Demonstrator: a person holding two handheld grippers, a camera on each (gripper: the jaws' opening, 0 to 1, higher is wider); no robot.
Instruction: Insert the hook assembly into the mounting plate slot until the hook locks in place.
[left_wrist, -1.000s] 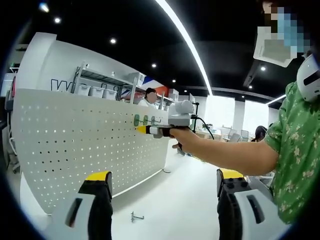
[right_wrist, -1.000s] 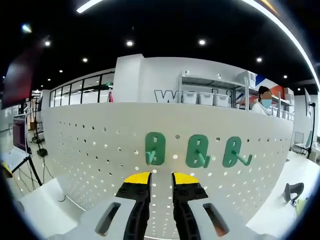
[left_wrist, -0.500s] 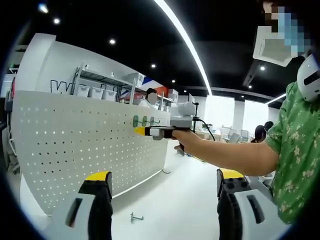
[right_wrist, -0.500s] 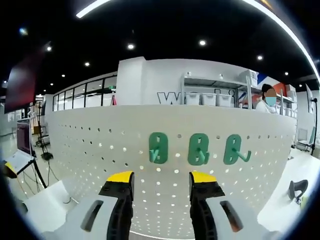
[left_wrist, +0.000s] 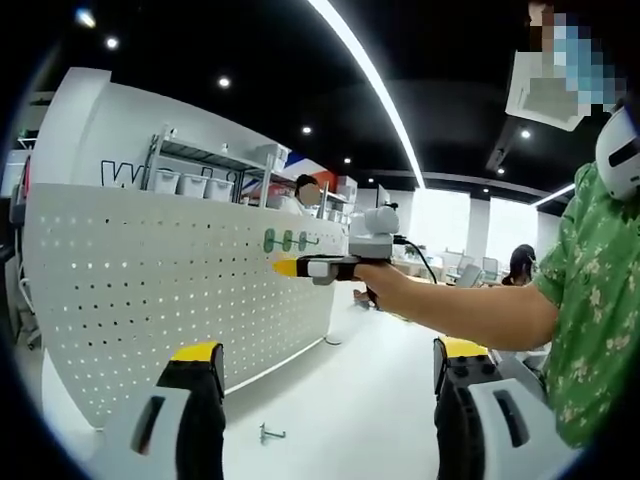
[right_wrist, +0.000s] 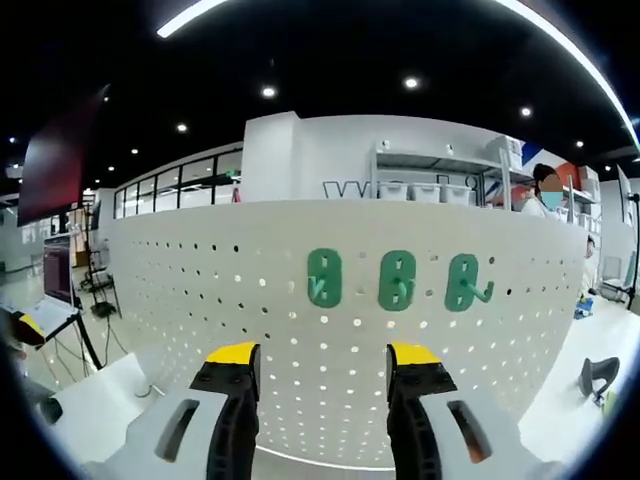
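A large open hall with a dark ceiling, round spotlights and long light strips lies behind a white perforated mounting plate that stands upright on a white table.

In the right gripper view, three green hooks sit in a row on the plate, just above the frame's centre: the left hook, the middle hook and the right hook, whose prong sticks out toward the right. All three are seated against the plate. In the left gripper view, the same hooks show small, centre-left, near the plate's top edge.

The right gripper rises from the bottom of its own view, its yellow-tipped jaws well apart and holding nothing, pointed at the plate below the hooks and clear of them. In the left gripper view it comes in from the right at mid-frame, held level in a person's hand on an outstretched bare forearm, its yellow tip near the hooks. A green patterned sleeve fills the right edge.

The left gripper has its jaws wide apart and empty, over the table. A small metal hook lies on the table at bottom centre-left.

Behind the plate, a shelf carries white bins; dark lettering on the wall behind begins with "W", the rest hidden.
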